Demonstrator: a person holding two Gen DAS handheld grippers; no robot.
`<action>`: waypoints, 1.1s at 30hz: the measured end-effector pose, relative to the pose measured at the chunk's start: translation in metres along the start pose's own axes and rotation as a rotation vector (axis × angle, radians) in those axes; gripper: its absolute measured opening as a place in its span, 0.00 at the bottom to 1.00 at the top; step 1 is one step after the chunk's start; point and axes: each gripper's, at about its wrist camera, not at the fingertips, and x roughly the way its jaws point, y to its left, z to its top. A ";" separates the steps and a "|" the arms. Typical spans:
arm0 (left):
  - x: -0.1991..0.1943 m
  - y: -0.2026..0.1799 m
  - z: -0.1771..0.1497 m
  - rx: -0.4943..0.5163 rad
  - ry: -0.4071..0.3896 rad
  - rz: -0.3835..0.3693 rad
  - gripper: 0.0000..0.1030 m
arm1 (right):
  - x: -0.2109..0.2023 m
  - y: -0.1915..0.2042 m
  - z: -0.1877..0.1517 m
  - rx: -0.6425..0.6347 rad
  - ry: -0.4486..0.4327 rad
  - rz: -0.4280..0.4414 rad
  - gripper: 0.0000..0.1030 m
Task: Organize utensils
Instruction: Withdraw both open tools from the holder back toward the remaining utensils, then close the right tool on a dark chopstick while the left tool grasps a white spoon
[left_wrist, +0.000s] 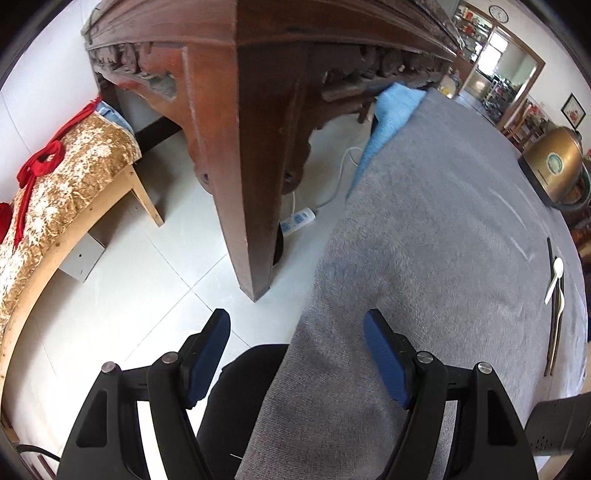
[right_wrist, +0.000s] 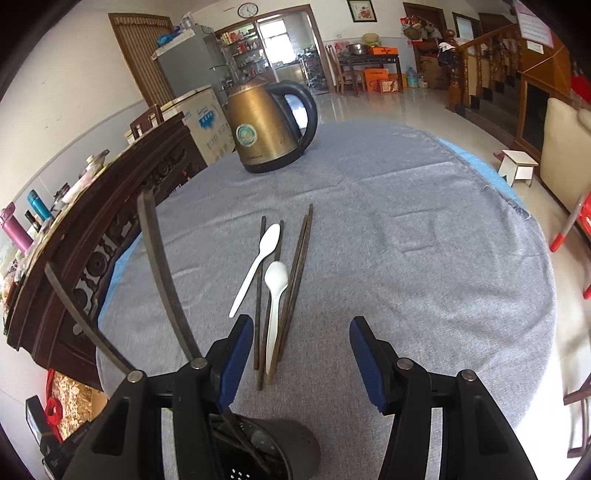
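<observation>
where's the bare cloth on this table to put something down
Bare grey cloth runs right of the chopsticks out to the table's edge, and between them and the kettle. It's crowded around the two white spoons and near the dark utensil holder under the right gripper.

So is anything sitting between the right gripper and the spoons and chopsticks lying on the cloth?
Nothing visible does. The right gripper is open and empty, with the white spoons and dark chopsticks just ahead of its left finger on bare grey cloth. The kettle stands well beyond them; the black holder sits below the gripper.
</observation>
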 end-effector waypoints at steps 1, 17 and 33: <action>0.001 0.000 0.000 -0.001 0.005 -0.003 0.73 | -0.001 -0.001 0.001 0.005 -0.005 0.004 0.57; 0.007 -0.006 0.001 0.047 0.014 -0.034 0.73 | -0.025 -0.045 0.034 0.221 -0.172 0.038 0.63; 0.007 -0.015 -0.001 0.064 0.022 -0.032 0.73 | -0.003 -0.056 0.030 0.232 -0.115 0.016 0.63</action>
